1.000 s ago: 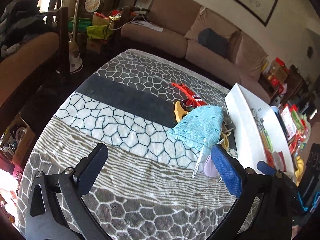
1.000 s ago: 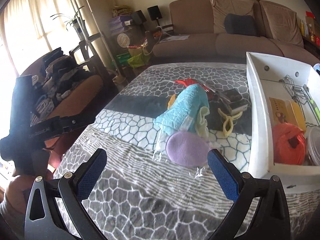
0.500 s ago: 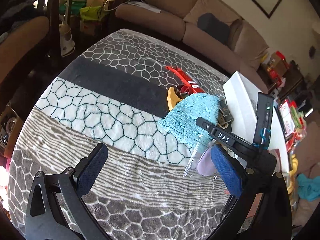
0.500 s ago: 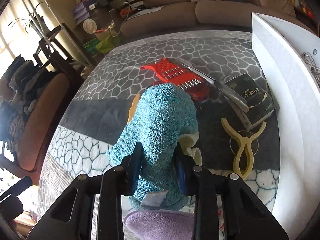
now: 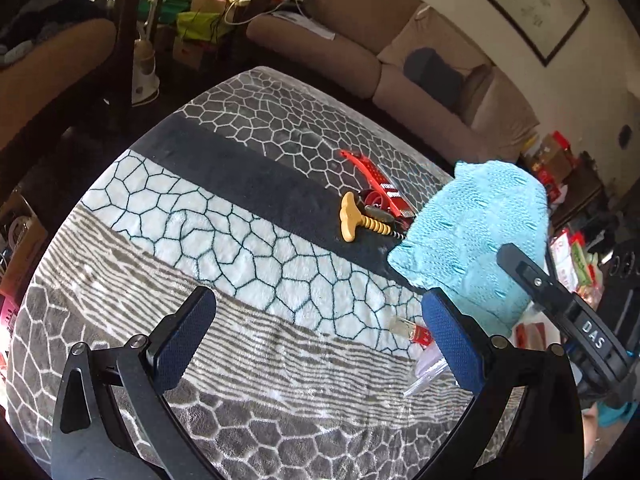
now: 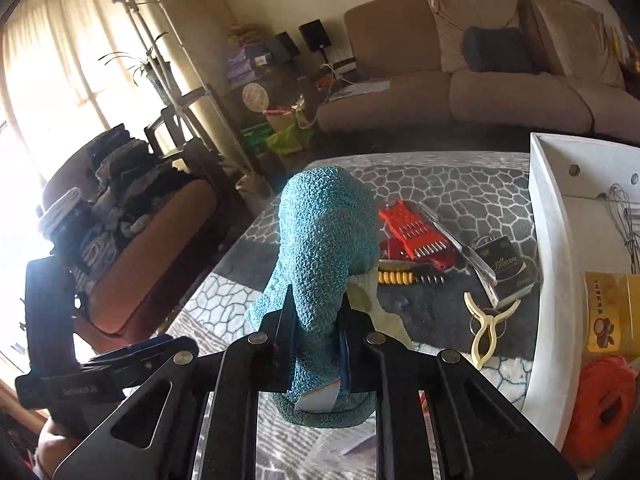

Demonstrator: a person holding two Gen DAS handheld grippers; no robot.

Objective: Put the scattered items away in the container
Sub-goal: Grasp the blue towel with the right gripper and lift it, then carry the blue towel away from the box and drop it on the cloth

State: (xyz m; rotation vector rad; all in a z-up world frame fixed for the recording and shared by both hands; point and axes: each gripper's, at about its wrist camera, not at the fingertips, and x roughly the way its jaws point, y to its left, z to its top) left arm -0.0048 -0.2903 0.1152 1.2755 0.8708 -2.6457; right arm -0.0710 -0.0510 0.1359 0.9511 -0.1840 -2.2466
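Note:
My right gripper (image 6: 316, 320) has its jaws closing on a teal knitted cloth (image 6: 328, 240), with both pads pressed into its lower end. The cloth hangs in the air above the blanket; in the left wrist view the teal cloth (image 5: 476, 232) floats at the right. To the right stands the white container (image 6: 548, 280). My left gripper (image 5: 316, 312) stays open over the striped part of the blanket, nothing between its fingers.
On the blanket lie a red slicer (image 6: 416, 236), a yellow-handled corkscrew (image 5: 352, 220), a knife (image 6: 472, 256), a dark box (image 6: 508, 268), a cream clothes peg (image 6: 488, 320) and a clear packet (image 5: 428, 360). The container holds an orange bag (image 6: 600, 400), a yellow box (image 6: 612, 312) and a whisk (image 6: 624, 216).
The right gripper went from wide open to clamped on the teal cloth and raised it off the blanket, uncovering the corkscrew. The left gripper has hardly shifted.

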